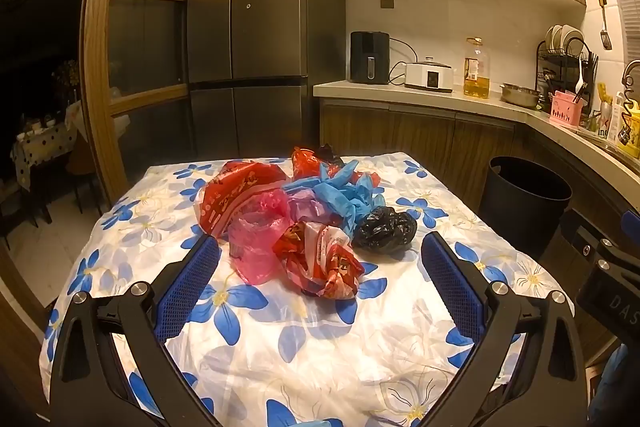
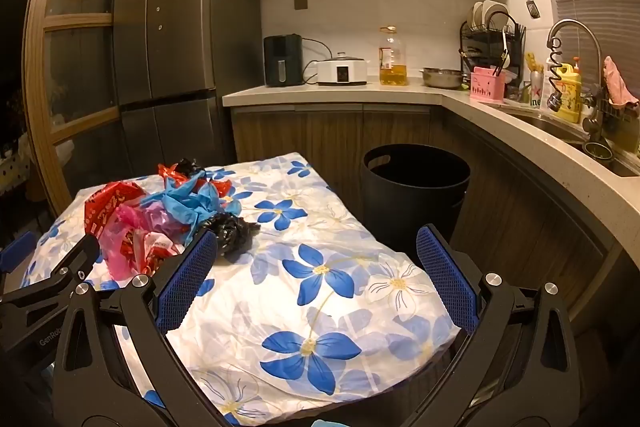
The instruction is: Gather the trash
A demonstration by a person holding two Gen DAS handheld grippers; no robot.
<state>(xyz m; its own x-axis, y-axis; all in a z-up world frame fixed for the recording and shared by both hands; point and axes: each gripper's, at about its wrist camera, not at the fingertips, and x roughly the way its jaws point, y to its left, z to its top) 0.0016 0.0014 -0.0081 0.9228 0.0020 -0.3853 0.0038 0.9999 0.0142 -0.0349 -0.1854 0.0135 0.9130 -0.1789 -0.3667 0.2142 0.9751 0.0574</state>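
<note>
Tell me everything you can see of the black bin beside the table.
The black bin is a round, matte tub, plastic by the look, with an open top and a handle slot cut near its rim. It stands upright on the floor between the table with the flowered cloth and the wooden lower cabinets. What shows of its inside is dark, with no contents visible. Whether it touches the table or the cabinets cannot be told. No gripper is near it.

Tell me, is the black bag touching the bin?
Apart. The right wrist view shows the black bag on the flowered cloth, with bare cloth between it and the bin.
</note>
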